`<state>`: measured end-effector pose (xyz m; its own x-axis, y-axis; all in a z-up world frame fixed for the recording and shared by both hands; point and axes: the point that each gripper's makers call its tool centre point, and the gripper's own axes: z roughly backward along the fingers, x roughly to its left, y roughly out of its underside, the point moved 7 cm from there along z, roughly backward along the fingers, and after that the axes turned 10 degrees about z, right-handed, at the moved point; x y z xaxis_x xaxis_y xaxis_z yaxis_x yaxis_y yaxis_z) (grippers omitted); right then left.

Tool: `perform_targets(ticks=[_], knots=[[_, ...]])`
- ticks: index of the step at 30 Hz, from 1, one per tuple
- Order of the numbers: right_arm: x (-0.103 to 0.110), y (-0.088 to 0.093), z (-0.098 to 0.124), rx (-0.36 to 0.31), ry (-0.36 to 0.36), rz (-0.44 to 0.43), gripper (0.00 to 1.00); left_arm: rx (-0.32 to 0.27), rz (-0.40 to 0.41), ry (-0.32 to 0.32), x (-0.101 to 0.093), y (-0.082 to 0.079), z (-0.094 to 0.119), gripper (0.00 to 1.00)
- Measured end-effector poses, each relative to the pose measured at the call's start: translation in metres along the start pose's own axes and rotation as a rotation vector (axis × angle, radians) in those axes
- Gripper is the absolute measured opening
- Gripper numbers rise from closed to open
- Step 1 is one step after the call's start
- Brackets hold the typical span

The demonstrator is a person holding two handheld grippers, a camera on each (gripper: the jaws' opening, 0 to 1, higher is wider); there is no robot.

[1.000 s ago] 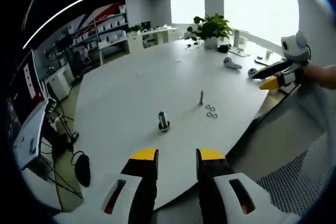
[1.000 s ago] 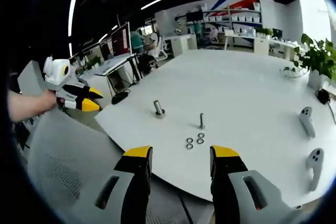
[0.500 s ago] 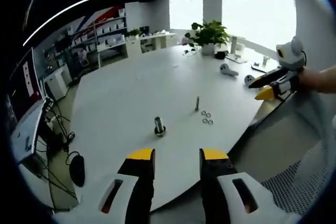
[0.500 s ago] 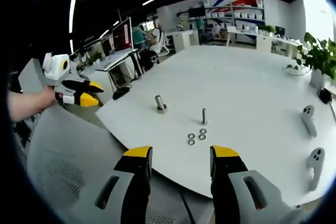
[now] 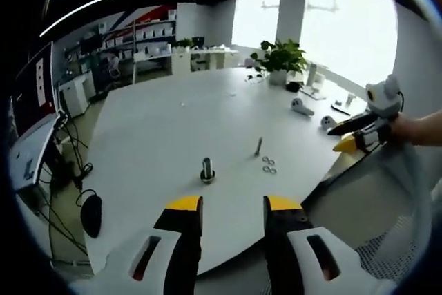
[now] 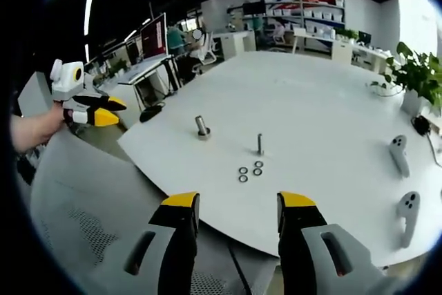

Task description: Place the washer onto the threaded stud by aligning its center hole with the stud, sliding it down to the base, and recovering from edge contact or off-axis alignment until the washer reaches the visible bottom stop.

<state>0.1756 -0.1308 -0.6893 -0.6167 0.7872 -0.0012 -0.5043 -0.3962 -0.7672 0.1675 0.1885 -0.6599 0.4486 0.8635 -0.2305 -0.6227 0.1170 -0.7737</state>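
Both claws are drifting slightly, left gripper (image 5: 224, 204) and right gripper (image 6: 233, 202) gaping empty; washers (image 6: 250, 171) are lying ahead beside the threaded stud (image 6: 260, 144); white table (image 6: 324, 108) is spreading into an office.

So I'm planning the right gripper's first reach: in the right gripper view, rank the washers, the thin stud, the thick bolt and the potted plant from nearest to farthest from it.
1. washers, just ahead between the jaw lines.
2. thin stud, upright right behind them.
3. thick bolt, further back, to the left.
4. potted plant, far right across the table.
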Motion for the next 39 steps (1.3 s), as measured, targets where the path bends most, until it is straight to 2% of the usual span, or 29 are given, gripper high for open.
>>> perform_targets(ticks=[8, 10, 13, 17, 20, 25, 28, 36, 39], knots=[[-0.002, 0.005, 0.0, 0.051, 0.036, 0.019, 0.5, 0.017, -0.056, 0.061, -0.013, 0.003, 0.0, 0.31], [-0.003, 0.007, -0.001, 0.073, 0.044, 0.027, 0.5, -0.004, -0.078, 0.069, -0.015, 0.0, 0.003, 0.29], [-0.006, 0.01, 0.0, 0.101, 0.069, 0.03, 0.5, -0.025, -0.062, 0.092, -0.016, -0.002, 0.003, 0.32], [-0.008, 0.01, 0.001, 0.109, 0.092, 0.026, 0.5, 0.001, -0.056, 0.118, -0.018, 0.002, 0.001, 0.34], [-0.008, 0.008, 0.001, 0.098, 0.091, 0.033, 0.5, -0.018, -0.105, 0.154, -0.027, -0.001, 0.002, 0.34], [-0.008, 0.009, 0.002, 0.108, 0.101, 0.038, 0.5, -0.006, -0.141, 0.166, -0.032, 0.003, 0.002, 0.34], [-0.011, 0.009, 0.003, 0.117, 0.127, 0.052, 0.5, -0.015, -0.133, 0.172, -0.031, 0.001, 0.003, 0.36], [-0.01, 0.01, 0.002, 0.141, 0.125, 0.055, 0.51, 0.002, -0.113, 0.181, -0.031, 0.004, 0.002, 0.37], [-0.007, 0.002, 0.004, 0.091, 0.115, 0.082, 0.5, 0.005, -0.113, 0.172, -0.029, 0.003, 0.001, 0.37]])
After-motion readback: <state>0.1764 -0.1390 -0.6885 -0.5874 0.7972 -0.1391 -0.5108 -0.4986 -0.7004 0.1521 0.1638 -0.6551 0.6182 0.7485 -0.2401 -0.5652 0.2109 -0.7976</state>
